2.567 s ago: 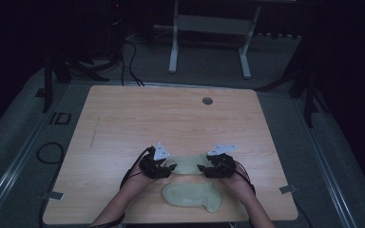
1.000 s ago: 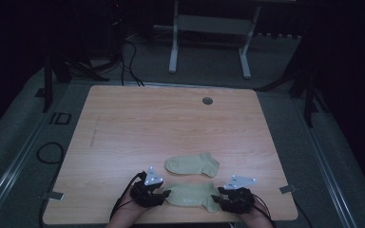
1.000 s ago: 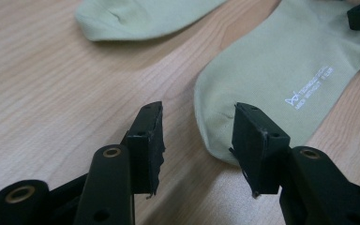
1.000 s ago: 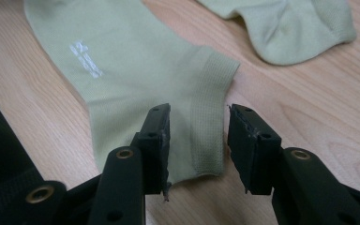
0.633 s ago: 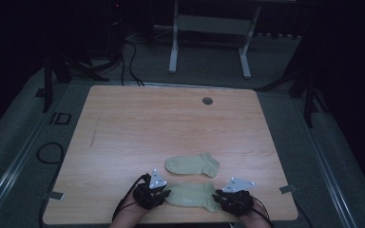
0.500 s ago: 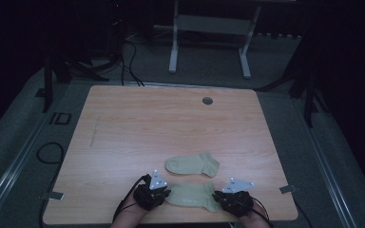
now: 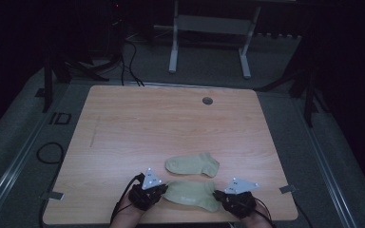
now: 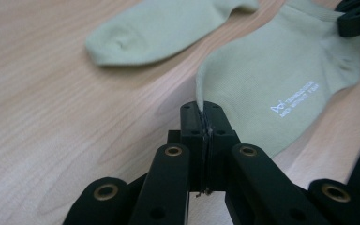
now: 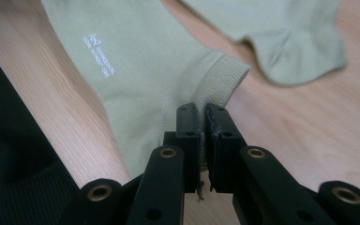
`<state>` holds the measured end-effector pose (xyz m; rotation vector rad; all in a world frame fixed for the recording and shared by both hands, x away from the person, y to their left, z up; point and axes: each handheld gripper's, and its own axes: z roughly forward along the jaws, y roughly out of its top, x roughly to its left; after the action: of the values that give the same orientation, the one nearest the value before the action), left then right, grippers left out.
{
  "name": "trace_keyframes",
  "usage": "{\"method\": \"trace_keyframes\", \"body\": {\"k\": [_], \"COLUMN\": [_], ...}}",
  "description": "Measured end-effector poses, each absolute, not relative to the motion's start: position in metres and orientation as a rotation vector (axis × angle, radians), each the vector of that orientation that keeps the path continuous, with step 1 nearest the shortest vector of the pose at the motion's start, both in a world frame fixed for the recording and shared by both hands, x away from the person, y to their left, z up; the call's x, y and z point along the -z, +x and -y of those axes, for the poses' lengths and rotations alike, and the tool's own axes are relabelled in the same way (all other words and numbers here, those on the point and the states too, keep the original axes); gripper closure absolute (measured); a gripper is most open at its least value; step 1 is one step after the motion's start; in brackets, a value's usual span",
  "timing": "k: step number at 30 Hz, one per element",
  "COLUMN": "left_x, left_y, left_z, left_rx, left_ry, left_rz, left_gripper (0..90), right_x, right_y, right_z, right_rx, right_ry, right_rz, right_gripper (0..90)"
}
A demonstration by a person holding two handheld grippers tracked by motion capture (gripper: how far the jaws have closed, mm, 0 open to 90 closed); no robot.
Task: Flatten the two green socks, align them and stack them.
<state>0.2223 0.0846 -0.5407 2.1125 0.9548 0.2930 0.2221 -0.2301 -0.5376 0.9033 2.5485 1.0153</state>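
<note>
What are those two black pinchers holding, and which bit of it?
Both hold the near sock. The left tool pinches its toe end; the right tool pinches its ribbed cuff. The other sock lies untouched.

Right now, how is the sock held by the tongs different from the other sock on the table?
The near sock is pinched at both ends, by the left tongs at its toe and the right tongs at its cuff; the far sock lies free. The near sock lies by the front edge of the table; the far sock lies nearer its middle. The near sock shows small white lettering; none is visible on the far sock. Both are pale green ankle socks.
</note>
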Motion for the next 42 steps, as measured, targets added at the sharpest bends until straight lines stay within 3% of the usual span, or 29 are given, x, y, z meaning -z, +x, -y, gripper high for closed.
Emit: {"method": "trace_keyframes", "body": {"k": [10, 22, 32, 42], "left_x": [0.506, 0.485, 0.499, 0.533], "left_y": [0.232, 0.259, 0.284, 0.300], "left_z": [-0.083, -0.082, -0.081, -0.070], "left_rx": [-0.354, -0.421, -0.393, -0.357], "left_ry": [2.073, 2.053, 2.063, 2.120], "left_rz": [-0.937, -0.968, -1.011, -1.056], "left_gripper": [88.6, 88.6, 88.6, 88.5], "right_x": [0.500, 0.469, 0.480, 0.517], "right_y": [0.236, 0.281, 0.313, 0.336], "right_z": [0.234, 0.228, 0.227, 0.225], "right_rx": [-1.091, -1.098, -1.062, -0.953], "right_ry": [0.890, 0.902, 0.983, 1.075], "right_rz": [-2.450, -2.398, -2.429, -2.471], "right_gripper": [84.8, 84.8, 84.8, 84.7]}}
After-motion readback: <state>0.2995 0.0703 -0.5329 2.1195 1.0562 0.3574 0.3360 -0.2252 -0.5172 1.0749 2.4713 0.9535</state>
